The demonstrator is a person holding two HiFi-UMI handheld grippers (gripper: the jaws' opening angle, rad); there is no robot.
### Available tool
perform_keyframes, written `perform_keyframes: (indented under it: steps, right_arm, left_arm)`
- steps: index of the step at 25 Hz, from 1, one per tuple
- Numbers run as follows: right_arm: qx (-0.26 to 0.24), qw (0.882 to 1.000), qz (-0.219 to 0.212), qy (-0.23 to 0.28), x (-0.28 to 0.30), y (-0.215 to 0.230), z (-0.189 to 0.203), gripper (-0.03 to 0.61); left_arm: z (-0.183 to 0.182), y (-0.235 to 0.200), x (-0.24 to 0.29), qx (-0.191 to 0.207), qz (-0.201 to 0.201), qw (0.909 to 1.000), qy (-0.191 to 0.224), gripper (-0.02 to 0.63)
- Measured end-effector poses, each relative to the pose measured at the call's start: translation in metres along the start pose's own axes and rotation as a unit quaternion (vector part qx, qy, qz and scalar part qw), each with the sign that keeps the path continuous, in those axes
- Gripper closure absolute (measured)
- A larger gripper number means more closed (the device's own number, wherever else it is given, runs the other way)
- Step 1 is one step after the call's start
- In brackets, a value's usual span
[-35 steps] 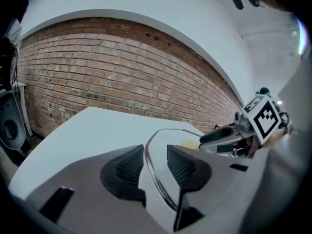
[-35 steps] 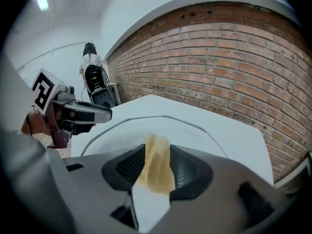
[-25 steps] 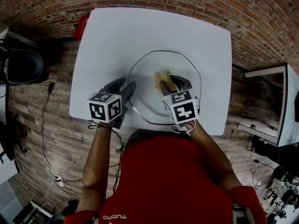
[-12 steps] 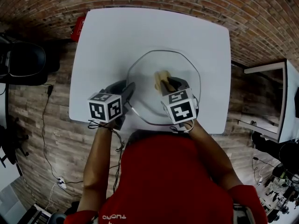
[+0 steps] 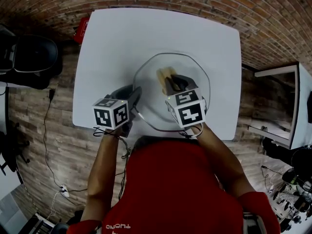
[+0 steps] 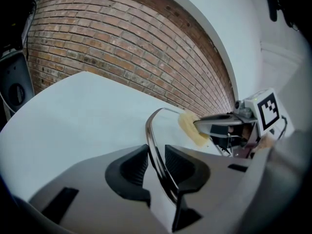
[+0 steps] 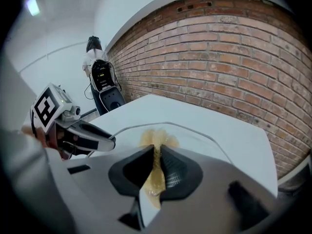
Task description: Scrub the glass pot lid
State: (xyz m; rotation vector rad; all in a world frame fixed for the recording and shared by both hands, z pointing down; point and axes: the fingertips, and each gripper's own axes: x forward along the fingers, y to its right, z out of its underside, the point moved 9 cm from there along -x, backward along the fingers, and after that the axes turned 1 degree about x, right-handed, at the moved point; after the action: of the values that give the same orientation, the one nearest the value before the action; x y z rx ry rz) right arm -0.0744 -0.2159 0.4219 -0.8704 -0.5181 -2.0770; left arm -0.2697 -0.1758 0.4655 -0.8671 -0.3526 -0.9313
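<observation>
Two grips going on | left gripper (image 6: 157,162): jaws, just been closing, are clamping the lid (image 5: 187,65) by its near rim | right gripper (image 7: 157,165): jaws, closing too, are squeezing the soft sponge (image 7: 158,138) over the glass | lid is resting on the counter (image 5: 141,28) | likely stiff, slick, breakable: holding the rim is looking safest

A white table (image 5: 122,38) bears the glass lid (image 5: 148,82), seemingly flat.

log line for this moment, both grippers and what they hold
left gripper: jaws just been closing, shut on lid rim | right gripper: jaws just been closing, shut on sponge over lid | lid on table
</observation>
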Motion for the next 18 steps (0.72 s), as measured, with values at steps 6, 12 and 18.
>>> perform_keyframes:
  steps: [6, 12, 18]
  right_arm:
    - [-0.004, 1.000, 0.012, 0.021, 0.023, -0.002, -0.024, 0.525]
    - [-0.002, 1.000, 0.016, 0.010, 0.040, -0.001, -0.028, 0.525]
    - [0.009, 1.000, 0.028, -0.005, 0.043, 0.012, -0.020, 0.525]
  left_arm:
    - [0.001, 0.001, -0.003, 0.001, -0.001, 1.0000, -0.004, 0.497]
    - [0.002, 0.000, -0.003, 0.001, -0.003, 1.0000, -0.006, 0.497]
    - [-0.001, 0.000, -0.001, 0.001, -0.002, 1.0000, -0.006, 0.497]
